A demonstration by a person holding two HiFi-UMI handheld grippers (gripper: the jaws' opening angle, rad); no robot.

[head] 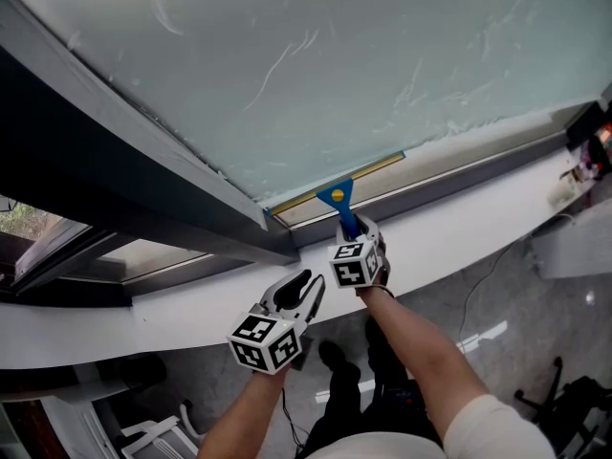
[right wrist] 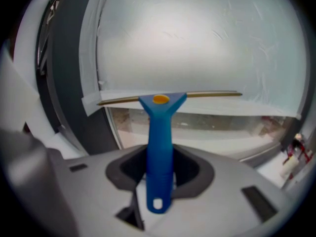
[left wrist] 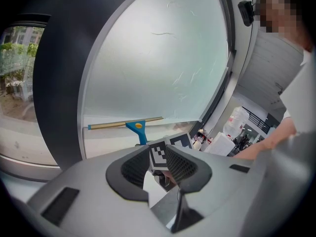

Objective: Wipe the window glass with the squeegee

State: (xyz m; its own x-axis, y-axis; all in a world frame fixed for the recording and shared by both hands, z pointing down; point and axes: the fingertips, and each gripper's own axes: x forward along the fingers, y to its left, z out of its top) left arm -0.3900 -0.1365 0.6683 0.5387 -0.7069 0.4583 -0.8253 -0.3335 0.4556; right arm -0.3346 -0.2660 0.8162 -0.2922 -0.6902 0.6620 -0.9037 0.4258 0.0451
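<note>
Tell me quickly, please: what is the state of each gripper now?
Left gripper: open, holding nothing.
Right gripper: closed on the handle of the squeegee.

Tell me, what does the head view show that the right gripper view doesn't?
Only the head view shows the left gripper, held off the glass below the white sill, along with the person's forearms and the floor. Only the right gripper view shows, close up, the right gripper with its jaws shut on the handle of the squeegee. Both show the squeegee's blade against the bottom of the frosted window glass.
</note>
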